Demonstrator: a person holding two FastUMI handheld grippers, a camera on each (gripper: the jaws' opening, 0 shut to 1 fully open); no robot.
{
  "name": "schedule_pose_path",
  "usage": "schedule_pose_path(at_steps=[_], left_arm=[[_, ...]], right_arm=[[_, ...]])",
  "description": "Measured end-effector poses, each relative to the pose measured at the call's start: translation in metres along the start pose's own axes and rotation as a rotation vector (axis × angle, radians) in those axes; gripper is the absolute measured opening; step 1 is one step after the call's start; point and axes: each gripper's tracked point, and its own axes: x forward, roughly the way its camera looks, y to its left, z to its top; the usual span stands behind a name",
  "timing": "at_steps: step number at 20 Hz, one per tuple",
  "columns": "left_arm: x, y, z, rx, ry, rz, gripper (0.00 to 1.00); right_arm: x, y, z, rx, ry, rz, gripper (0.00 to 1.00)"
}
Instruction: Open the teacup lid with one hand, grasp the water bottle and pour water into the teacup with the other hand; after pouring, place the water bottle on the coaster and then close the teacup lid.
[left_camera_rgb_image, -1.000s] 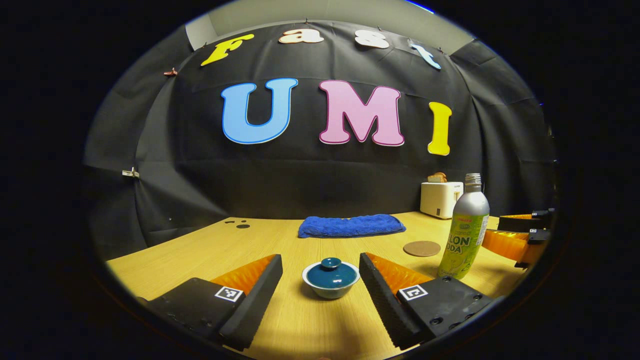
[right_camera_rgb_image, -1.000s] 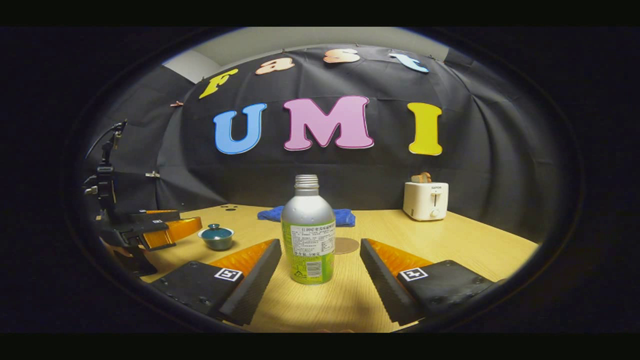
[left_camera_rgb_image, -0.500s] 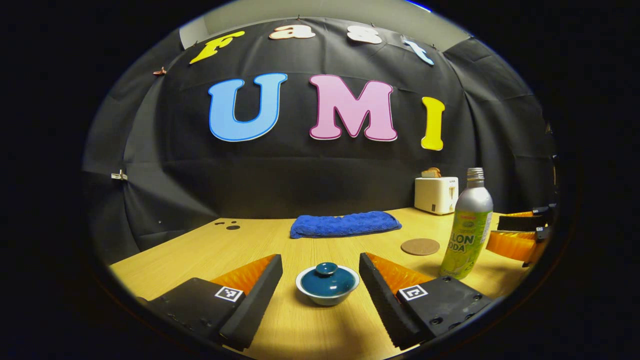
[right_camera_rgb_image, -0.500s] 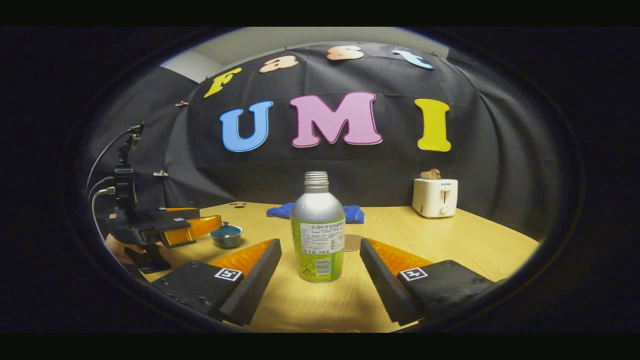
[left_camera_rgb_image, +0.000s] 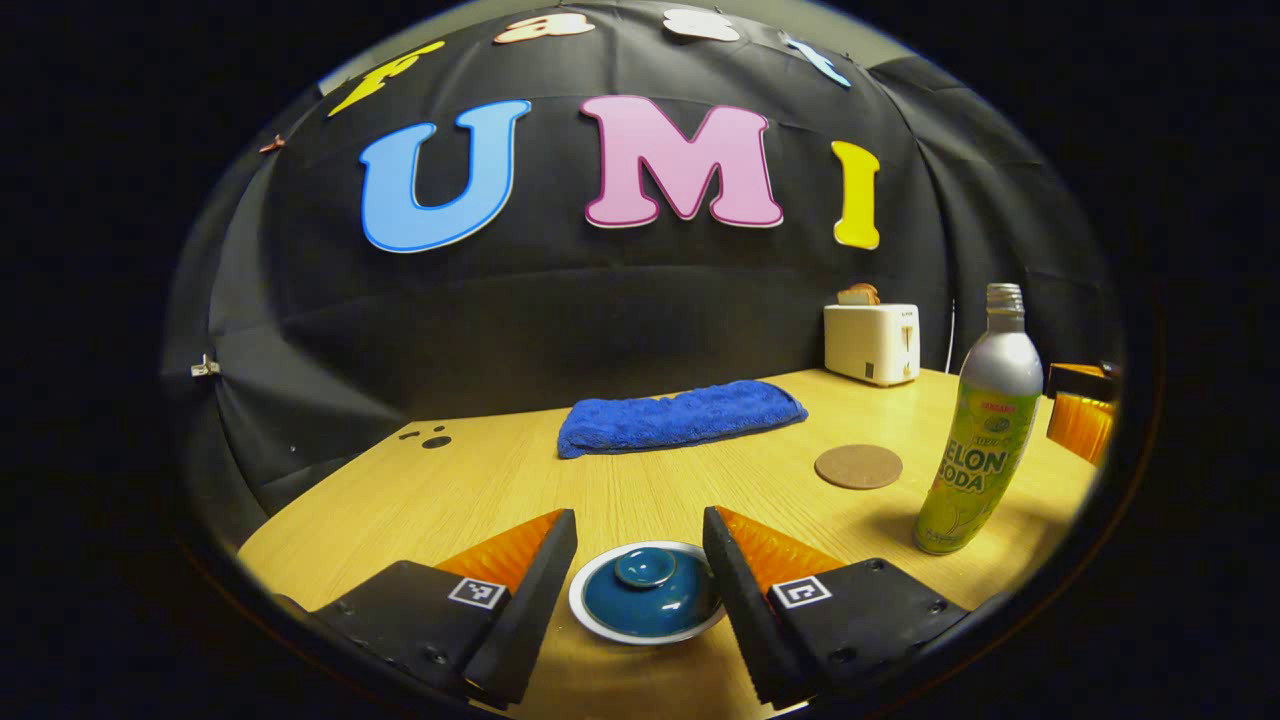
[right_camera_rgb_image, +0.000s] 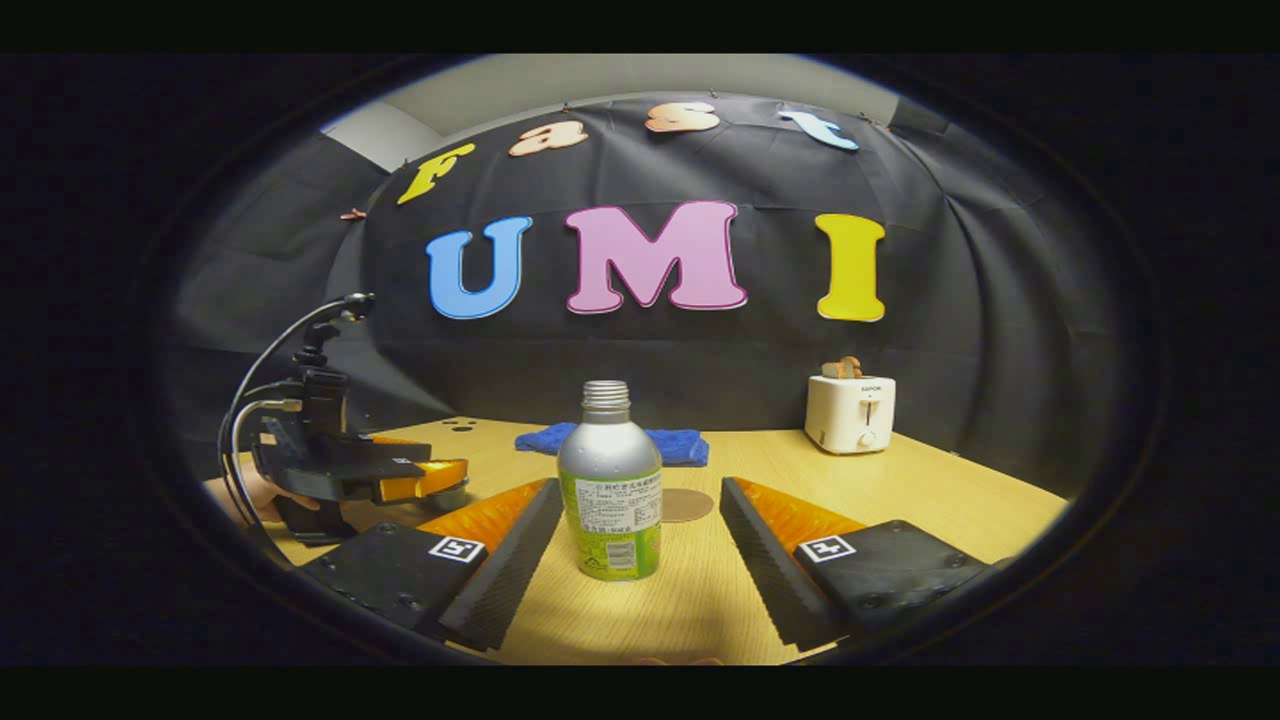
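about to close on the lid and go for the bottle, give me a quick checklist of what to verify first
1. Left gripper jaws open, either side of the dark blue ceramic teacup lid: ok.
2. Lid seated on the white-rimmed teacup: ok.
3. Jaws level with the lid's knob: cannot tell.
4. Silver and green water bottle upright, between open right gripper jaws: ok.
5. Bottle cap off: ok.
6. Round brown cork coaster bare: ok.

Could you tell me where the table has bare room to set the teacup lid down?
Bare wood lies between the blue towel and the teacup, and leftward toward the table edge. It is crowded on the right, around the coaster, water bottle and toaster.
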Motion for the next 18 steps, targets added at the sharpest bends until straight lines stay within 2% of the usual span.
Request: schedule_pose_path(at_steps=[2,3,6,7,8,13,18], left_arm=[[0.003,-0.001,-0.002,0.015,0.020,-0.004,0.71],[0.003,-0.001,-0.002,0.021,0.024,-0.005,0.61],[0.005,-0.002,-0.004,0.030,0.038,-0.007,0.58],[0.006,-0.002,-0.005,0.034,0.042,-0.007,0.48],[0.006,-0.003,-0.005,0.038,0.048,-0.005,0.45],[0.006,-0.002,-0.003,0.046,0.046,0.008,0.35],[0.000,0.004,0.010,0.009,-0.045,0.051,0.30]], right_arm=[[0.001,0.001,-0.002,0.005,0.007,0.005,0.98],[0.002,0.001,-0.004,0.007,0.012,0.009,0.98],[0.004,0.000,-0.005,0.008,0.016,0.019,0.98],[0.005,-0.001,-0.005,0.010,0.018,0.023,0.98],[0.006,-0.001,-0.004,0.013,0.019,0.027,0.98],[0.008,0.004,-0.002,0.018,0.015,0.048,0.98],[0.009,0.008,-0.003,0.011,0.017,0.065,0.98]])
